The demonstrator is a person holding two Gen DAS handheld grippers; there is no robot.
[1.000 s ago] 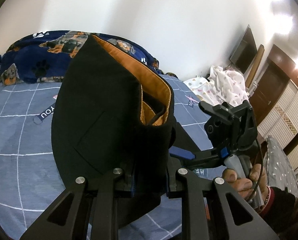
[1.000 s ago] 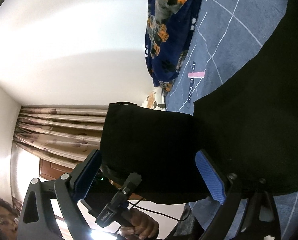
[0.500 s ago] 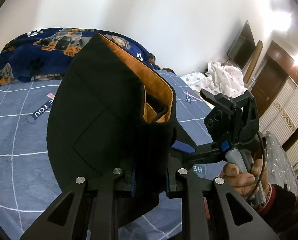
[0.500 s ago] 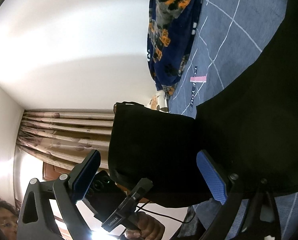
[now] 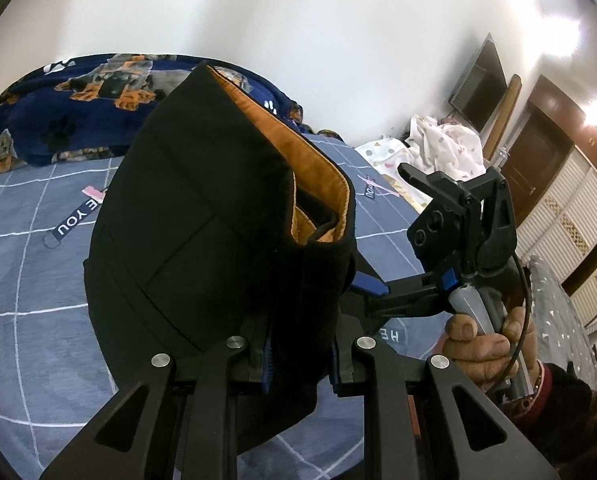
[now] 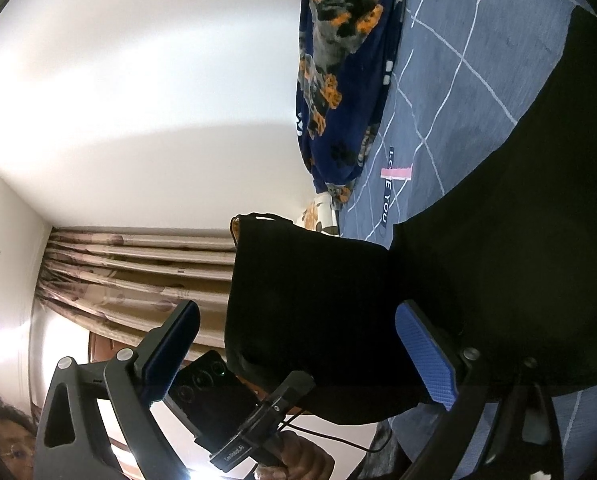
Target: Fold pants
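Left wrist view: close behind black pants [image 5: 202,248], angled down over bed [image 5: 26,280]. Right wrist view: rolled sideways, level, facing wall [image 6: 138,100]. Both share pants, bed, blanket [image 6: 338,60].

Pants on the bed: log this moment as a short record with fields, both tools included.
pants: black, orange lining showing, one end lifted off the bed
left tool: shut on pants
right tool: open, pads wide apart, pants between them but not pressed
bed: grey-blue checked sheet
blanket: navy, dog print, at the far side by the wall
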